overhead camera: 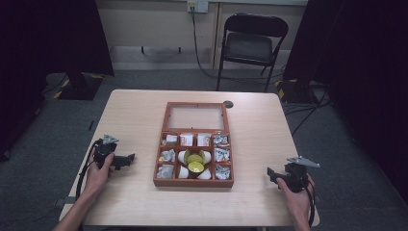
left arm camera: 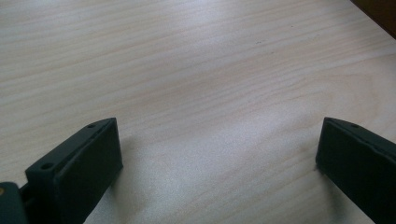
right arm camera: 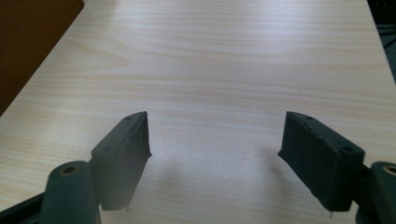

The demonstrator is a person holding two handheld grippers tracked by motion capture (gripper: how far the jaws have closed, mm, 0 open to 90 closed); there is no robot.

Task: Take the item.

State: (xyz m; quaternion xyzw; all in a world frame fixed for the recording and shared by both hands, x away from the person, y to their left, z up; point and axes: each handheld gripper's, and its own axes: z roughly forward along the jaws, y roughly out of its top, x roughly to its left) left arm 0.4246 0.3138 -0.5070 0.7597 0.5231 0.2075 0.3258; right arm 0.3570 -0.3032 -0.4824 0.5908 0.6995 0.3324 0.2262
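Bench point(overhead camera: 139, 110) of pale wood first: my open red-brown wooden compartment box point(overhead camera: 193, 182) sits dead centre, between both tools. Left tool point(overhead camera: 129, 158) is nearer it, right tool point(overhead camera: 271, 174) farther; both unclenched, empty.

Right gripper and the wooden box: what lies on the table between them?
Nothing: the high view shows bare tabletop between the right gripper and the wooden box.

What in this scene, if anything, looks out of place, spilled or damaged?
Nothing stands out. The wooden box sits square on the table, lid open, its packets and cups inside the compartments with nothing spilled. The left gripper and right gripper rest on either side, jaws apart and empty.
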